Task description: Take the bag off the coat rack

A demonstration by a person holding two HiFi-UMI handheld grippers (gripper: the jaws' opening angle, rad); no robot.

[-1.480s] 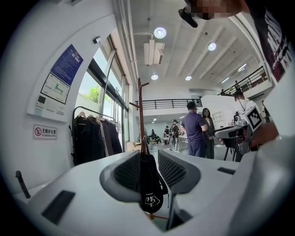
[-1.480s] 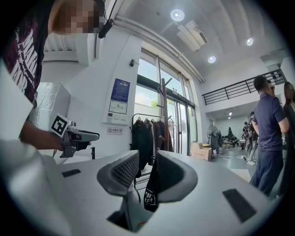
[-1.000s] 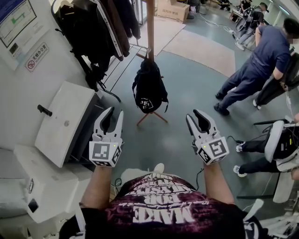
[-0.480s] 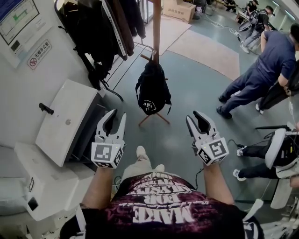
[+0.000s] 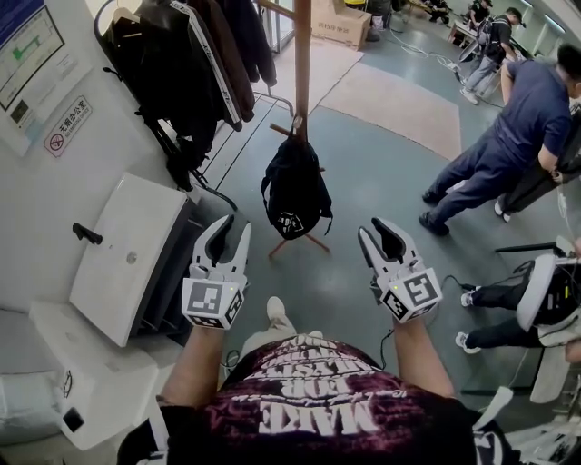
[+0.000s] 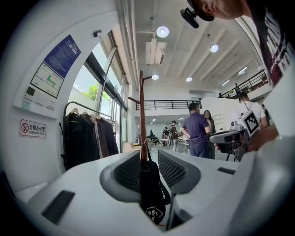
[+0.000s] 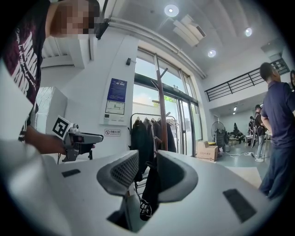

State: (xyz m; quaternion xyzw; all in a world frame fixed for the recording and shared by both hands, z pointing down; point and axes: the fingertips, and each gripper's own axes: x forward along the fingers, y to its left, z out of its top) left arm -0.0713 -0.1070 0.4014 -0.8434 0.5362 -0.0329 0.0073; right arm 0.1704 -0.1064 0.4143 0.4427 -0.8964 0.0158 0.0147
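A black backpack [image 5: 295, 191] with a white logo hangs by its top loop from a low peg of the wooden coat rack [image 5: 302, 64]. It hangs just above the rack's spread feet. My left gripper [image 5: 232, 227] stands open and empty, short of the bag and to its lower left. Open and empty too, my right gripper [image 5: 375, 229] is at the bag's lower right. In the left gripper view the backpack [image 6: 151, 193] and the coat rack pole [image 6: 141, 115] show between the jaws, some way off. In the right gripper view the backpack [image 7: 150, 189] also shows between the jaws.
A rail of dark coats [image 5: 182, 64] stands left of the rack, with a white cabinet [image 5: 127, 254] below it against the wall. A person in blue [image 5: 517, 118] bends over at the right. A cardboard box [image 5: 340, 18] sits beyond. White equipment [image 5: 545, 291] is at the right edge.
Both grippers have drifted slightly forward toward the bag, still open. The holder's foot has come into view below, stepping toward the rack.
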